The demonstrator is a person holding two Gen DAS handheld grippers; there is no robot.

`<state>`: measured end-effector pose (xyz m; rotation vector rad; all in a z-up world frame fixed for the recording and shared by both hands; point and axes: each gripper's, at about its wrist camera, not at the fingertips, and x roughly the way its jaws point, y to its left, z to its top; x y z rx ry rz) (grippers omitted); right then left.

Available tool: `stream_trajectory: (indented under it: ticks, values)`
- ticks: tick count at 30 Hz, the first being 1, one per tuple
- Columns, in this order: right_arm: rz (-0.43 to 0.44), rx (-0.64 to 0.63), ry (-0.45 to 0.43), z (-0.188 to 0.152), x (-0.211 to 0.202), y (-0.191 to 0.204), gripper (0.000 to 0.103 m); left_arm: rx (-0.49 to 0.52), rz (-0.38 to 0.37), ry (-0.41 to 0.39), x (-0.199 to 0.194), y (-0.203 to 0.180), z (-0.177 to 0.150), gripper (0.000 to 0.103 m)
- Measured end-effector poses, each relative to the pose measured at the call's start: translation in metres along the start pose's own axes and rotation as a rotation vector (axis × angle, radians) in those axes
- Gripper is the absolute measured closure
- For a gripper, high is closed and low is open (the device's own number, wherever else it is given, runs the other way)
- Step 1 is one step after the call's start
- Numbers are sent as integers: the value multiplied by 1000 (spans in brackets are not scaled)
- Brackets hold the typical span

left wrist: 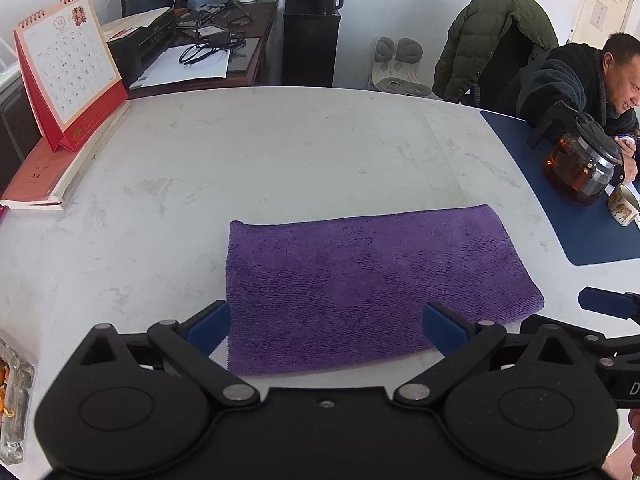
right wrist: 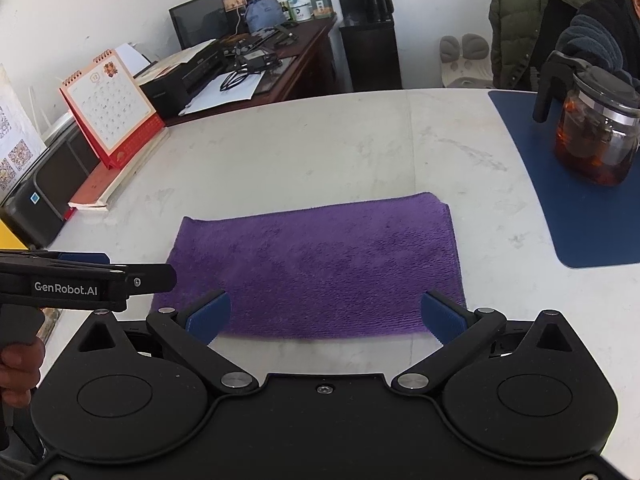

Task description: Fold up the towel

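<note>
A purple towel (left wrist: 368, 284) lies flat on the white table (left wrist: 280, 152) as a folded rectangle, long side running left to right. My left gripper (left wrist: 326, 326) hangs open over its near edge, blue pads wide apart, nothing between them. In the right wrist view the same towel (right wrist: 316, 268) lies ahead, and my right gripper (right wrist: 326, 318) stands open above its near edge, empty. The left gripper's body (right wrist: 88, 280) shows side-on at the towel's left end, held by a hand (right wrist: 20, 368). A blue fingertip of the right gripper (left wrist: 608, 304) shows at the right edge.
A red desk calendar (left wrist: 68, 68) stands on books at the table's far left. A blue mat (right wrist: 580, 184) on the right carries a glass teapot (right wrist: 596, 136) and a cup (left wrist: 624, 204). A seated person (left wrist: 580, 84) leans there. A cluttered desk (left wrist: 208, 48) stands behind.
</note>
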<state>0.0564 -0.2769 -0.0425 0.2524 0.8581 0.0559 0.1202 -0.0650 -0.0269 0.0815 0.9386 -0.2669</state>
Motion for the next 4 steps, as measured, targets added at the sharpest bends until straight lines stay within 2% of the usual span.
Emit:
stream_trajectory:
  ticks: [4]
  values:
    - [-2, 6, 3, 0, 0, -1, 0, 4, 22, 16, 3, 0, 0, 1]
